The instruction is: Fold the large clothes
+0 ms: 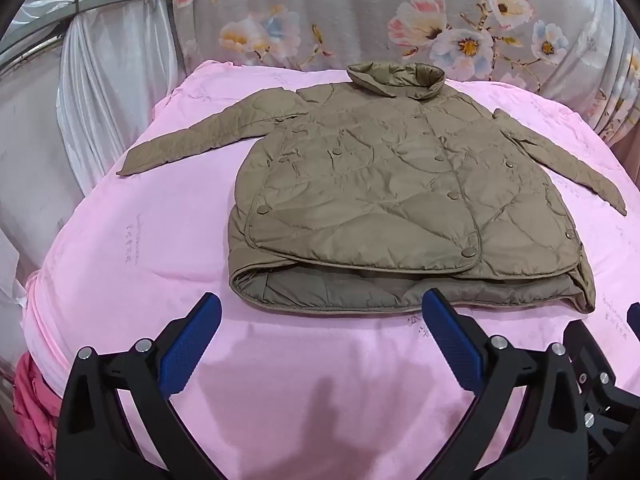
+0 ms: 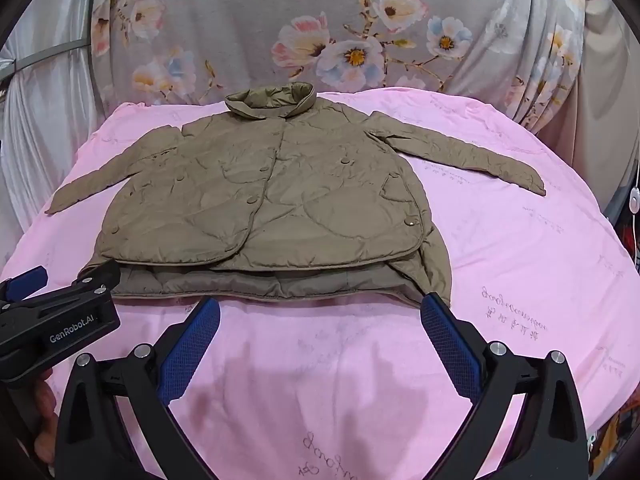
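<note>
Jacket: I see the quilted olive-brown snap-button jacket flat on the pink sheet, sleeves spread.
Left tool: wide apart, empty.
Right tool: wide apart, empty.

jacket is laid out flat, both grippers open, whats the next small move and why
Probably bring the left gripper forward to the left sleeve and grip its cuff. The quilted jacket lies face up on the pink cover with both sleeves spread, and the right gripper is also open, holding nothing.

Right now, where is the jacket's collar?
In both wrist views the collar stands at the far end of the khaki jacket, near the floral fabric behind the pink sheet, far from both open grippers.
</note>
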Available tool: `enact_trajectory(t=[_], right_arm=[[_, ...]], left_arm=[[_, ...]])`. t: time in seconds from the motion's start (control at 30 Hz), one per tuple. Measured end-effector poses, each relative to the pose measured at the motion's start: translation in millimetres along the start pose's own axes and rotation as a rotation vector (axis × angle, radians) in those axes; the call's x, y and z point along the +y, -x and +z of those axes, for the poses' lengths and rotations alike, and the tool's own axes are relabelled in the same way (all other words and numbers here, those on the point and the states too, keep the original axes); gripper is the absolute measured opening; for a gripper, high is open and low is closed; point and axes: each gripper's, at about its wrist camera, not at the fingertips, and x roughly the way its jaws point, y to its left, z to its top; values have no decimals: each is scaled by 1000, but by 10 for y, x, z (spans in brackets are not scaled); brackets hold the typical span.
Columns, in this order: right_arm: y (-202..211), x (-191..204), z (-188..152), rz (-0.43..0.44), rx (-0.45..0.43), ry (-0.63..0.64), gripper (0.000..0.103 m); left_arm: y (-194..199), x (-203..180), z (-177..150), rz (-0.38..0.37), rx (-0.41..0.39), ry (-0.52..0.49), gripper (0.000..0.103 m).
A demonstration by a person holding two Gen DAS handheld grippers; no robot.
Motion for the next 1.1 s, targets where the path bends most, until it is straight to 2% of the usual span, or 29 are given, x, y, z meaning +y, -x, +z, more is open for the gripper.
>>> enact_trajectory(t=[0.4,1.1], right_arm=[[14,20,0,-5,-5,3,98],[19,32,-20,-5,-4,9,98]], left_arm=[[24,40,-16,-9,-27,13,98],[-34,-14,-78,-23,14,-7,98]])
